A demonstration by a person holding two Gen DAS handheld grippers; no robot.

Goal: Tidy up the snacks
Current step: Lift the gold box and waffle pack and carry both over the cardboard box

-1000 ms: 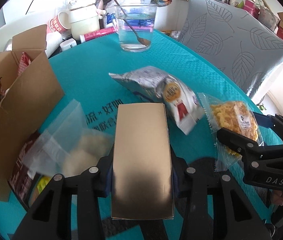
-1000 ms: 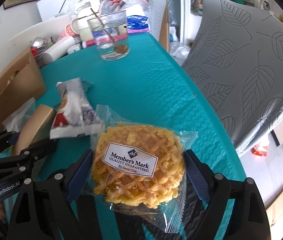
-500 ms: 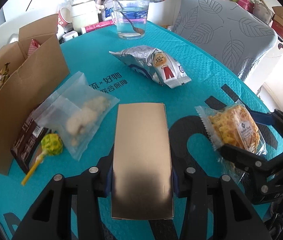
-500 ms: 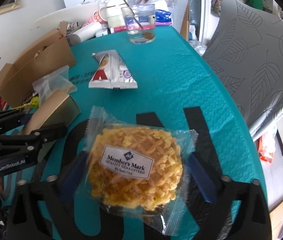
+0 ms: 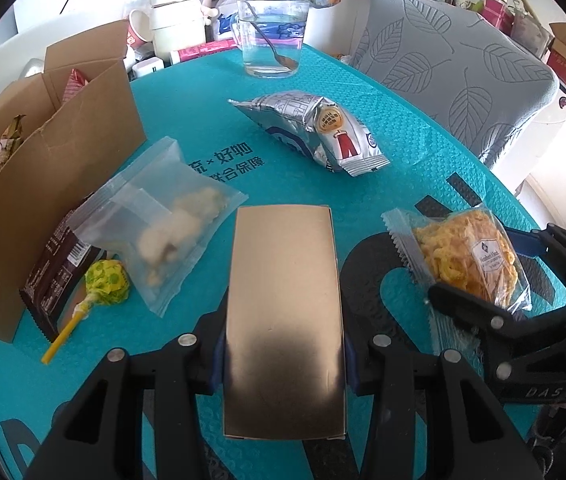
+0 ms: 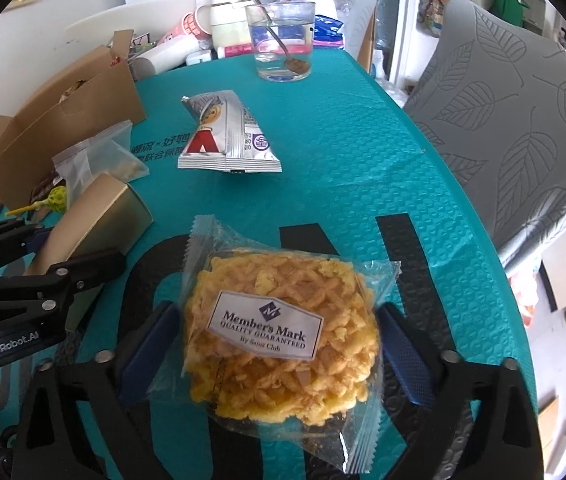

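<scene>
My left gripper [image 5: 283, 356] is shut on a gold box [image 5: 283, 312], held above the teal table; the box also shows in the right wrist view [image 6: 95, 220]. My right gripper [image 6: 279, 344] is shut on a clear-wrapped yellow crispy cake [image 6: 283, 336], also seen in the left wrist view [image 5: 467, 256]. A silver snack bag [image 5: 319, 132] lies mid-table. A clear bag of pale pieces [image 5: 163, 220], a dark wrapper [image 5: 55, 280] and a yellow lollipop [image 5: 103, 280] lie beside an open cardboard box [image 5: 43, 160] at the left that holds several snacks.
A glass of water with a spoon [image 5: 271, 36] stands at the table's far edge, with a white kettle [image 5: 175, 20], cups and clutter behind it. A grey leaf-patterned chair [image 5: 463, 80] is at the right. The teal table cover [image 6: 343, 140] ends near the chair.
Both grippers have pulled back and up from the table with their loads, so more of the table, the lollipop and the dark wrapper have come into view.
</scene>
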